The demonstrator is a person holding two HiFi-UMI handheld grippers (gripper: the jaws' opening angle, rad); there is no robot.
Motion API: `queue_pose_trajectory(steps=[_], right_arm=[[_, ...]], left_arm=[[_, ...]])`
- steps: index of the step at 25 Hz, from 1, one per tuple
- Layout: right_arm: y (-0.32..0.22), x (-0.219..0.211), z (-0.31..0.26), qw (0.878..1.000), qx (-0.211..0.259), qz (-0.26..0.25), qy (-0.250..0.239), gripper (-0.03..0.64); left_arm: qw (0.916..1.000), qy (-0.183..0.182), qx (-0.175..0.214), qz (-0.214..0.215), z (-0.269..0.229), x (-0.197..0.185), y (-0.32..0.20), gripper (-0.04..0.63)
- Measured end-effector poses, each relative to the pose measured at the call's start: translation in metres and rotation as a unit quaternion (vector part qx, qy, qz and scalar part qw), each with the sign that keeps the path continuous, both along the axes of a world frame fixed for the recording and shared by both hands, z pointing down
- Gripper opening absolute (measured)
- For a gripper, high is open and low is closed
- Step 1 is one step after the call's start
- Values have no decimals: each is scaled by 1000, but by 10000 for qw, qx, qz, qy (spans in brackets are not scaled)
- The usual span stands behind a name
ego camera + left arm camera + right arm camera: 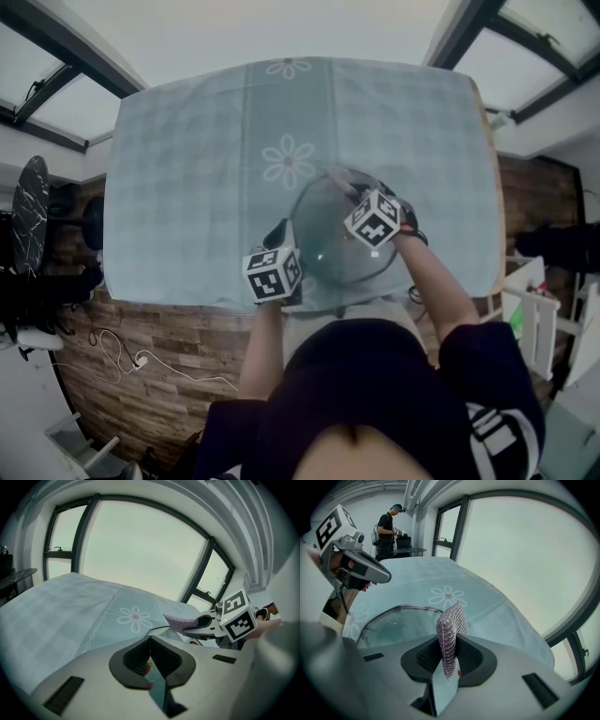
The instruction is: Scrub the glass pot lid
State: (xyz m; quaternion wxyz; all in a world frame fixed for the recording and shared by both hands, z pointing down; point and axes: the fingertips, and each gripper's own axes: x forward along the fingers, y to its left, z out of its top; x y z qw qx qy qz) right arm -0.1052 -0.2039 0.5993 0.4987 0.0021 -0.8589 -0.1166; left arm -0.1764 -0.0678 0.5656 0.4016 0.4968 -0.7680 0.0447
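My left forearm [262, 349] runs straight out from my body. My right forearm [437, 284] angles inward over the tabletop [178, 169]. Both hands are tipped downward, the right more steeply.

The left gripper [284, 234] is pressed together, with its pads meeting in a thin line. It sits at the near left edge of the lid [328, 242]. From that gripper's own view the rim curves away right at the tips, and I cannot tell whether they nip it.

The right gripper [354, 194] is pinching a folded scrubber [450, 629], which stands up between the pads. It is over the far right part of the lid. In the right gripper view the glass lies just below and to the left of the scrubber, and whether they touch I cannot tell.

The lid sits on the near half of the tabletop, just in front of me and beside a flower [288, 160] printed on the cloth.
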Motion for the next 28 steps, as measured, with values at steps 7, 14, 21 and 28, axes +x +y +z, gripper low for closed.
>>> queue_pose_trajectory(steps=[7, 14, 21, 28], right_arm=[[9, -14, 1, 9993, 73, -203, 295, 80], [23, -27, 6, 9981, 192, -380, 449, 80], [39, -38, 8, 9974, 246, -512, 434, 80], [51, -41, 9, 9963, 346, -634, 470, 80]], left_arm=[[9998, 20, 3, 222, 1, -10, 7, 1], [9994, 40, -2, 338, 3, -17, 17, 0], [9994, 70, 6, 349, 3, -20, 28, 0], [9992, 97, 17, 378, 4, -21, 35, 1]])
